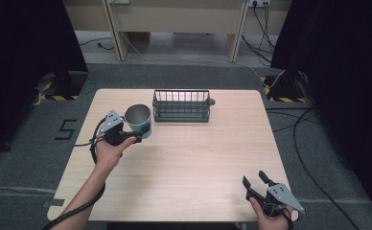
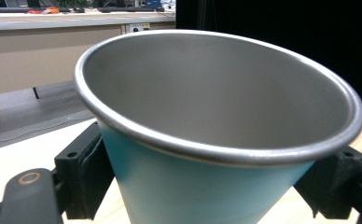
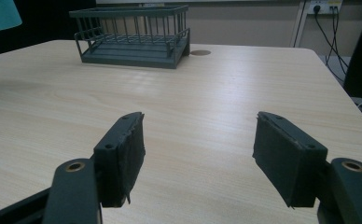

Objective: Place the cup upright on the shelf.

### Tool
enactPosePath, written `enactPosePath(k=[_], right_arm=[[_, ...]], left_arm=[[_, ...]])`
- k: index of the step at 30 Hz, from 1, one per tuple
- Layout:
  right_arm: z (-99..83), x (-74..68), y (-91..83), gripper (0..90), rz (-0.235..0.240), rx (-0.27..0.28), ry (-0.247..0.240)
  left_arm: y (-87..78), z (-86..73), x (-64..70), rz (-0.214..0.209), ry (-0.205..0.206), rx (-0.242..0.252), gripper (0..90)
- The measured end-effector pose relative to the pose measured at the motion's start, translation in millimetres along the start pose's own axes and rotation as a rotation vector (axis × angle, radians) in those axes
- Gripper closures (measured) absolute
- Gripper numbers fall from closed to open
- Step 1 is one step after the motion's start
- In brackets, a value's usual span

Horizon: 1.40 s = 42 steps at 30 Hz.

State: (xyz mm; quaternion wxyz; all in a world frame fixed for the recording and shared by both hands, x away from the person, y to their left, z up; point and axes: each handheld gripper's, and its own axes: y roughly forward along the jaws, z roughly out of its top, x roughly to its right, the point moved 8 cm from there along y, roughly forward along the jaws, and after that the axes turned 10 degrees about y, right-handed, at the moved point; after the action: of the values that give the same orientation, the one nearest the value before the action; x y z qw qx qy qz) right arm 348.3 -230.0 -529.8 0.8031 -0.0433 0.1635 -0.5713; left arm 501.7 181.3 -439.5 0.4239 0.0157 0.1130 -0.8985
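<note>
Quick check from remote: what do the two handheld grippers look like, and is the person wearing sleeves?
Both the left gripper and right gripper are black, each topped by a grey three-cornered plate. The fingers carry flat dark pads. A black cable trails along the left forearm. No sleeves show.

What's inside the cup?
Nothing that shows: the cup held by the left gripper has bare grey metal walls inside. Its near rim hides the very bottom, so that part cannot be checked.
</note>
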Motion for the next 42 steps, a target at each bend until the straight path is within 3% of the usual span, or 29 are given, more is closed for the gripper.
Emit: enactPosePath(k=[17,42], right_arm=[[-0.5,-0.4,0.5,34.1,0.003,-0.003,0.001],[-1.3,-0.7,1.1,34.2,0.010,-0.007,0.006]], left_arm=[[16.0,10.9,2.2,-0.015,0.005,0.001,15.6],[48.7,39.1,4.9,-0.036,0.027,0.011,15.6]])
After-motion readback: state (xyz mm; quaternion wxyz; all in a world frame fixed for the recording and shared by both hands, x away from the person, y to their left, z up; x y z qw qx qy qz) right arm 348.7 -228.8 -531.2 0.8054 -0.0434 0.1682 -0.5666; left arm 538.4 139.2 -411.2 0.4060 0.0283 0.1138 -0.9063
